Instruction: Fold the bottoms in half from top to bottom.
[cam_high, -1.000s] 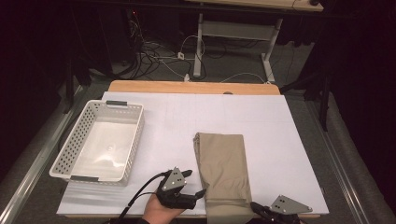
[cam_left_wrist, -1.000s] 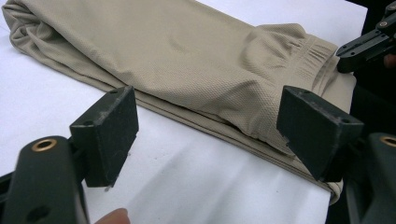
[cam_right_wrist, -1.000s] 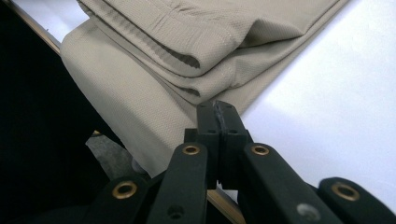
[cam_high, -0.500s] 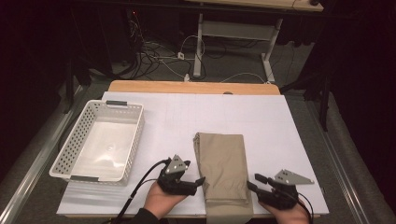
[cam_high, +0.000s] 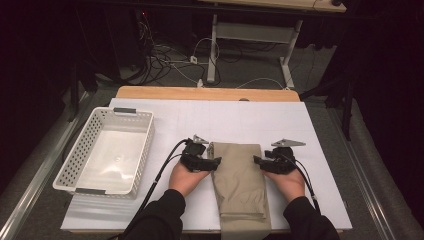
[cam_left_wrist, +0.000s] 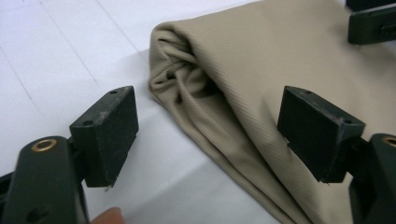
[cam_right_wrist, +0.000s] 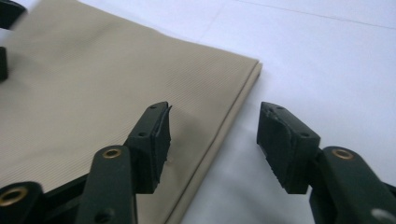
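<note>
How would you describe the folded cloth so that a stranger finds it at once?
Look at the white table. Right of the white basket, between the two grippers, lies the folded cloth. It is the one beige, soft thing there, a long flat rectangle reaching the near edge.

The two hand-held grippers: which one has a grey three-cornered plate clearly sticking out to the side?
The right hand-held gripper, at the folded beige cloth's right edge; its plate juts out flat, unlike the left hand-held gripper.

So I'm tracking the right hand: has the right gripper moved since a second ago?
Yes. The right gripper has moved up the table, away from the near edge, and now sits beside the far right corner of the folded tan cloth, its jaws just opened.
</note>
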